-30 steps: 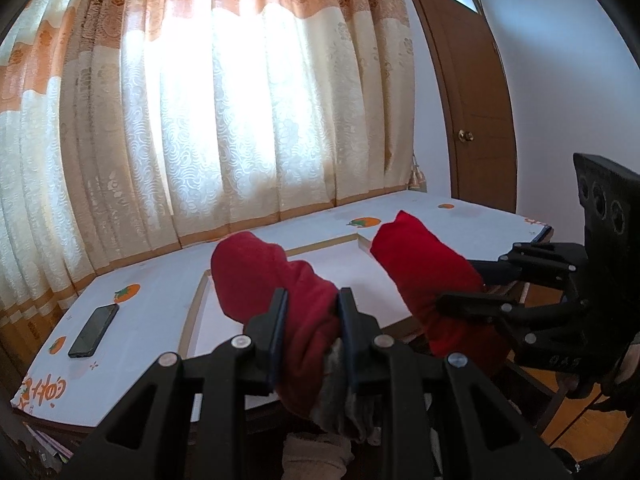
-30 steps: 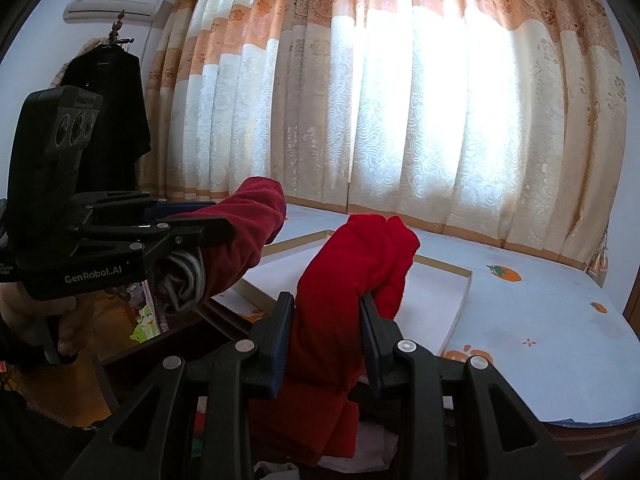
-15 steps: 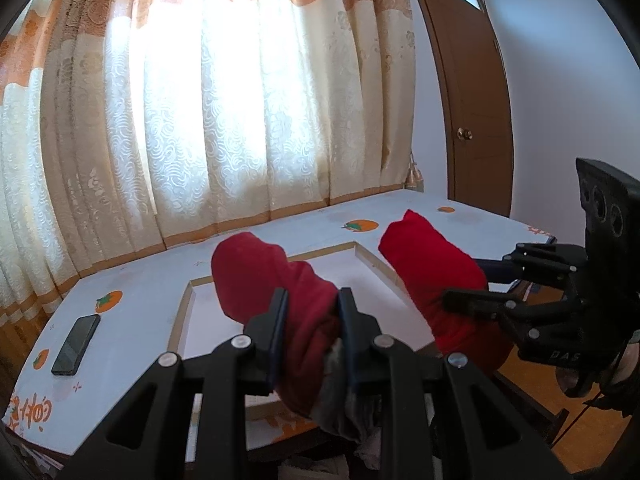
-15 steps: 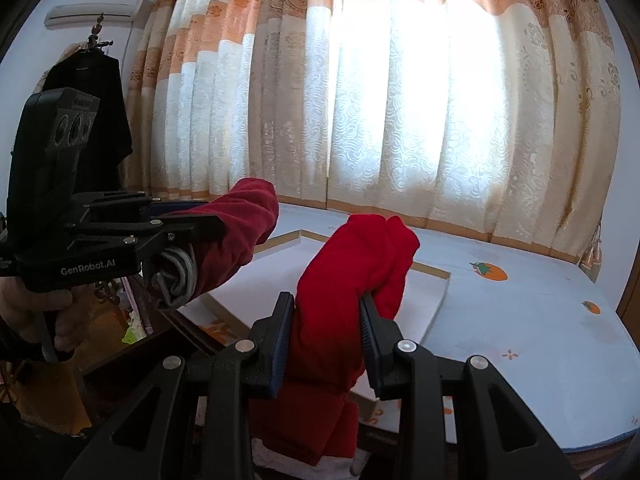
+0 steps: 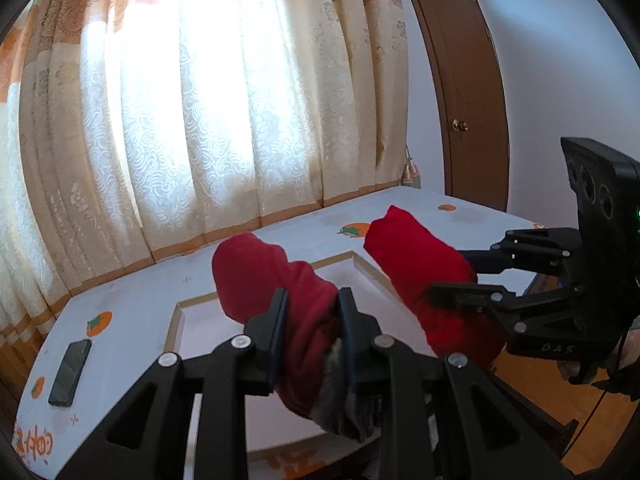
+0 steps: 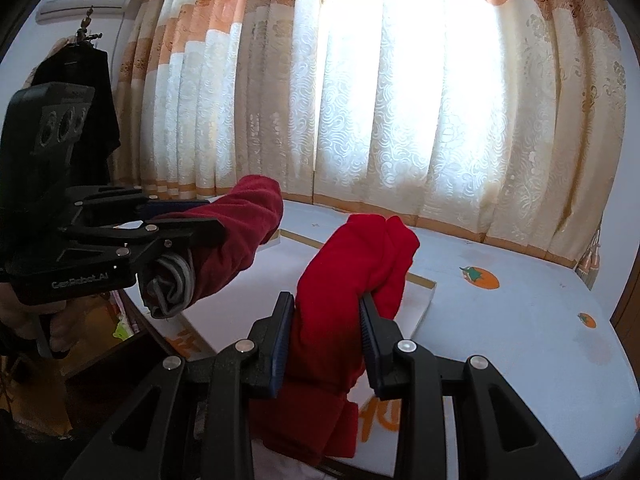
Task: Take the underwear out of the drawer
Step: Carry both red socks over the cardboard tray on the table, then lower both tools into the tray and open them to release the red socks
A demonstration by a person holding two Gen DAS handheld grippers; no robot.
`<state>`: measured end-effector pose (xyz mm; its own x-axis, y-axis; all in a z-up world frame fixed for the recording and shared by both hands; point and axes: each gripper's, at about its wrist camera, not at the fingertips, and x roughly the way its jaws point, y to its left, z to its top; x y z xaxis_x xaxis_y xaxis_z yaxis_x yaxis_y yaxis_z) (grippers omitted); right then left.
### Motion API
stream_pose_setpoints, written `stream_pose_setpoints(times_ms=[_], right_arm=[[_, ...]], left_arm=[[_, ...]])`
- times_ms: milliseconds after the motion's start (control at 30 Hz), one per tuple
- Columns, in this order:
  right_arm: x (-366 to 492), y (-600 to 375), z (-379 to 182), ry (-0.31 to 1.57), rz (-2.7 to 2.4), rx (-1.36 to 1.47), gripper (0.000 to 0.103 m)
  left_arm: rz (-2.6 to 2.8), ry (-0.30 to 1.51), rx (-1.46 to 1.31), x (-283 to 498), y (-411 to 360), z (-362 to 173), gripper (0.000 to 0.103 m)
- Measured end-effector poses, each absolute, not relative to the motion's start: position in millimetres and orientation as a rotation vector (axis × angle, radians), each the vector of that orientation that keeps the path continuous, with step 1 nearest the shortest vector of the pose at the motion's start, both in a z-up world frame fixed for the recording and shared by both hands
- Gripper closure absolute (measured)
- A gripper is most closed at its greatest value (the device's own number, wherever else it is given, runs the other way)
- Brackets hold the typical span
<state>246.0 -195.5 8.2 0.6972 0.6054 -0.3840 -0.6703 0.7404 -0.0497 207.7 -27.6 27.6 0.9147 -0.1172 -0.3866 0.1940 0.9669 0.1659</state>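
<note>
L tool (image 5: 312, 312) pinches dark-red underwear w/ grey band (image 5: 280, 280); R tool (image 6: 326, 316) pinches bright-red underwear (image 6: 352, 272). Both garments held in air above bench (image 6: 520, 320), side by side, apart.

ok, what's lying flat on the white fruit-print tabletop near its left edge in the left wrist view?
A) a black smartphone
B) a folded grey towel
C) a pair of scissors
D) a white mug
A: a black smartphone lies flat on the white fruit-print tabletop, beside an orange fruit print; no scissors, mug or towel shows there.
</note>
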Motion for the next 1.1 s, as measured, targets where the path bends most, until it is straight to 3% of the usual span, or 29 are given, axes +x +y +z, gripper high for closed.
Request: stream_pose_setpoints(times_ms=[1100], right_arm=[[359.9,-160.3,-0.1,0.574,0.673,-0.241,0.069]], left_arm=[[-0.248,0.59,0.168,316.4,-27.3,15.4,0.08]])
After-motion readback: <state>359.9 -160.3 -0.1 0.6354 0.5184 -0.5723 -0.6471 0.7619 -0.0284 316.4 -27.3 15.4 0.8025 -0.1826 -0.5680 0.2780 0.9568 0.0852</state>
